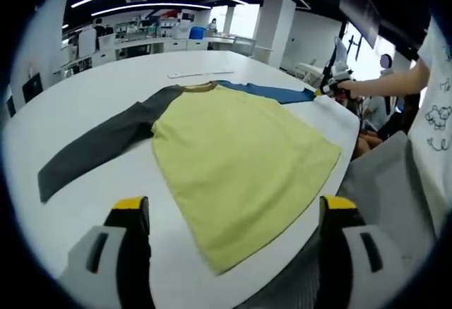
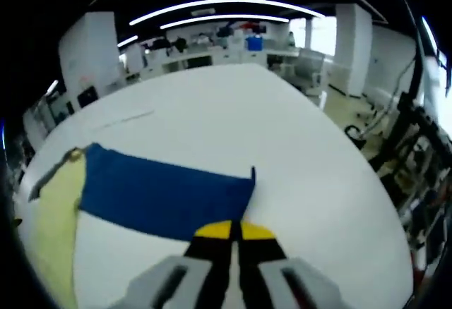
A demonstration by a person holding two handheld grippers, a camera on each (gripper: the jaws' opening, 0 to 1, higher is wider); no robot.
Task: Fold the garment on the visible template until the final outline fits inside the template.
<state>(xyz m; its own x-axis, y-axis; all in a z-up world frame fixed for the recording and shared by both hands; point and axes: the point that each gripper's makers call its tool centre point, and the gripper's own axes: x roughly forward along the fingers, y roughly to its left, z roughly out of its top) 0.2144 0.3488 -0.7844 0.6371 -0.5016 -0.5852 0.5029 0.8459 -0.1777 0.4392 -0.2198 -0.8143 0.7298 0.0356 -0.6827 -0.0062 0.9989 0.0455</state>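
Note:
A long-sleeved shirt lies flat on the white table (image 1: pixel 85 97). Its body is yellow (image 1: pixel 240 161), one sleeve is dark grey (image 1: pixel 99 147) and stretched out to the left, the other is blue (image 1: pixel 272 92). My left gripper (image 1: pixel 234 207) hovers open over the shirt's hem, one jaw on either side of it, with nothing held. At the blue sleeve's far end, the right gripper (image 1: pixel 332 87) sits in a person's hand. In the right gripper view its yellow-tipped jaws (image 2: pixel 233 231) are shut on the near edge of the blue sleeve (image 2: pixel 162 192) by the cuff.
A thin pale strip (image 1: pixel 205 74) lies on the table beyond the collar. A person in a white printed shirt (image 1: pixel 438 111) stands at the right table edge, with a grey chair back (image 1: pixel 381 182) nearby. Desks and pillars fill the room behind.

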